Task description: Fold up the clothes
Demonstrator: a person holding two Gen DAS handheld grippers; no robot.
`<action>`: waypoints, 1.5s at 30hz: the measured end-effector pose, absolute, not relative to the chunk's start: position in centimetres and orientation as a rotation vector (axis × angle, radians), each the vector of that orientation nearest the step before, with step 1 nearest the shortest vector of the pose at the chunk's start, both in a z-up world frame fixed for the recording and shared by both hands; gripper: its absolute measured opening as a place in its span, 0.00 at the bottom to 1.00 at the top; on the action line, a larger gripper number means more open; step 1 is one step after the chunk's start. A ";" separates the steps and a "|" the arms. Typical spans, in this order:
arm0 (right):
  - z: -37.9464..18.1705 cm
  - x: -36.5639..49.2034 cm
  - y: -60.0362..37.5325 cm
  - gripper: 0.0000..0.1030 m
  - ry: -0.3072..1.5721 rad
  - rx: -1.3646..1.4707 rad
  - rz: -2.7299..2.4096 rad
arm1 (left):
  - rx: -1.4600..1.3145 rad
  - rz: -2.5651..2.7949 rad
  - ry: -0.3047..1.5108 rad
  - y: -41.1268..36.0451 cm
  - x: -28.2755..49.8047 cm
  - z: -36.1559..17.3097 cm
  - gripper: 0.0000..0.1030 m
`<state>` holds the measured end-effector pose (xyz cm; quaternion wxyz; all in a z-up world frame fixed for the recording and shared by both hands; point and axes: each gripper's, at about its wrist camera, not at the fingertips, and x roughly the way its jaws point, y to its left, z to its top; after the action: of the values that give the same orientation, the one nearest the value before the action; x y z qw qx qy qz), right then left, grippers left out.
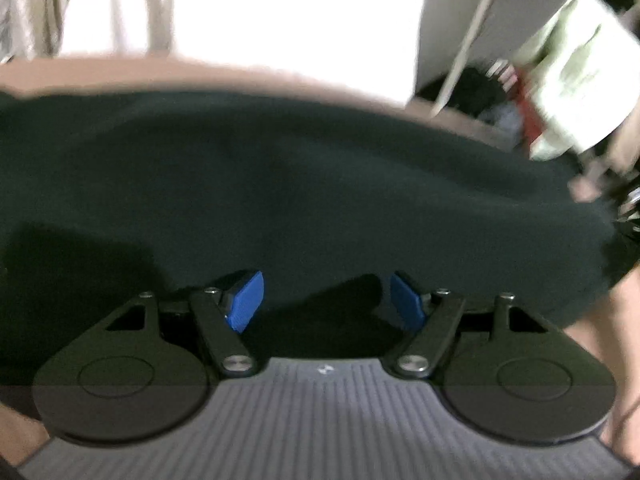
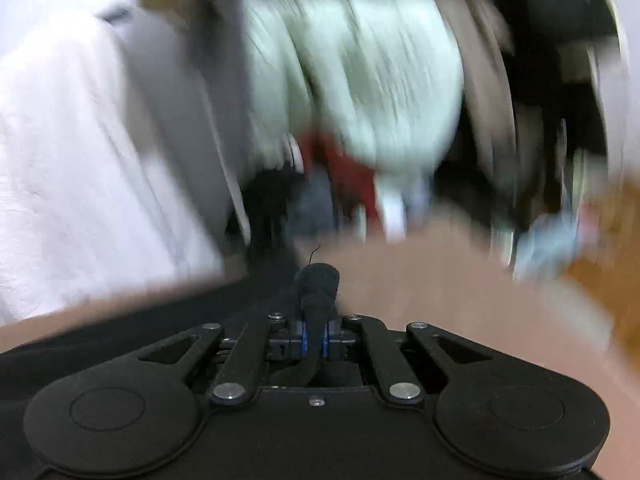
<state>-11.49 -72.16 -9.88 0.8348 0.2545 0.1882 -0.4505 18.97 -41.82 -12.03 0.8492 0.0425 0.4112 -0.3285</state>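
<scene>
Dark garment [image 2: 318,280] is pinched in the right gripper [image 2: 314,340].
Left gripper [image 1: 326,300] is held wide over the cloth.

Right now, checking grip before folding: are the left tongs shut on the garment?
No, the left tongs stand open above the dark garment.

A lived-in room of a home, probably a bedroom or laundry corner.

Pale curtains [image 1: 36,8] hang at the upper left of the left wrist view beside a glaring bright window [image 1: 248,12]. At the upper right, clothes are piled loosely: a pale green garment [image 1: 580,76] over something red [image 1: 530,116] and dark. The right wrist view, heavily blurred, shows the same heap at centre, with white cloth [image 2: 60,152] filling the left. A tan surface [image 2: 440,280] runs across the middle.
</scene>
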 end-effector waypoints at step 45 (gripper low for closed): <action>-12.3 -15.3 -73.2 0.65 0.499 1.063 -0.727 | -0.668 -0.411 0.839 -18.7 17.5 -13.2 0.93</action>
<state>-15.27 -73.17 -12.33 0.7710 0.4901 0.2301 -0.3353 17.55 -18.69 -13.22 0.8395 -0.3161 0.3970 -0.1942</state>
